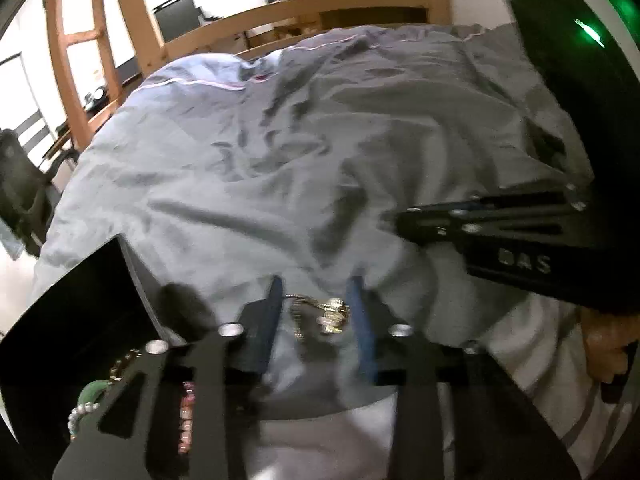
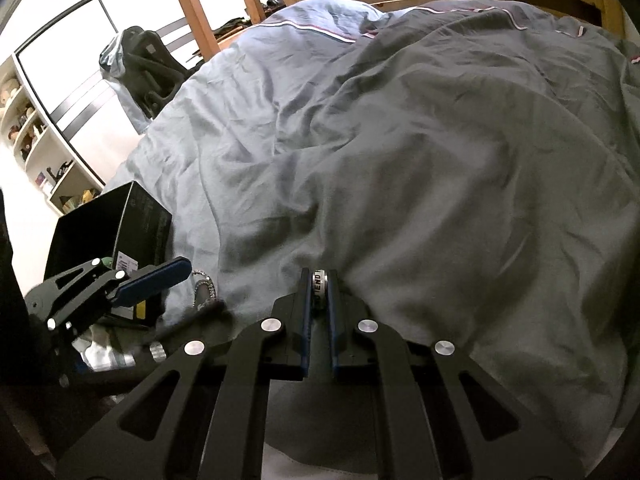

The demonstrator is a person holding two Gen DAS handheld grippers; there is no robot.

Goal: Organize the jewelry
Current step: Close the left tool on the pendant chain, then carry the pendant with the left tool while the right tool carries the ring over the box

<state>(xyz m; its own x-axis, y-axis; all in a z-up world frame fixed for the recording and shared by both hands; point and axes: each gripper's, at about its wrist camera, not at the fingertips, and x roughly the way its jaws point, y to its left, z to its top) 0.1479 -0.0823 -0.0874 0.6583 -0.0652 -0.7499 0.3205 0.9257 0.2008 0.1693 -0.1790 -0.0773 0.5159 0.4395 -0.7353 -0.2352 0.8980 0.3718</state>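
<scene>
The right gripper [image 2: 320,286] pinches a lettered ring [image 2: 319,289] edge-on, its band running near to far. Left of it, the left gripper [image 1: 316,312] straddles a sparkly chain [image 1: 320,314] on the duvet [image 2: 400,140], fingers apart, beside the black box [image 2: 92,228]

Pale raised letters reading "DAS" (the first letter is blurred and could be another) stand on the black body of the right gripper [image 1: 396,222], seen at the right of the left wrist view. On the silver and black ring-shaped band [image 2: 319,287] pinched between the blue pads of that same gripper, white capitals run along the dark rim; "END" can be made out, with further letters cut off on either side. The white sticker on the black cardboard box [image 2: 132,216] at the near left carries print too small to read.
</scene>
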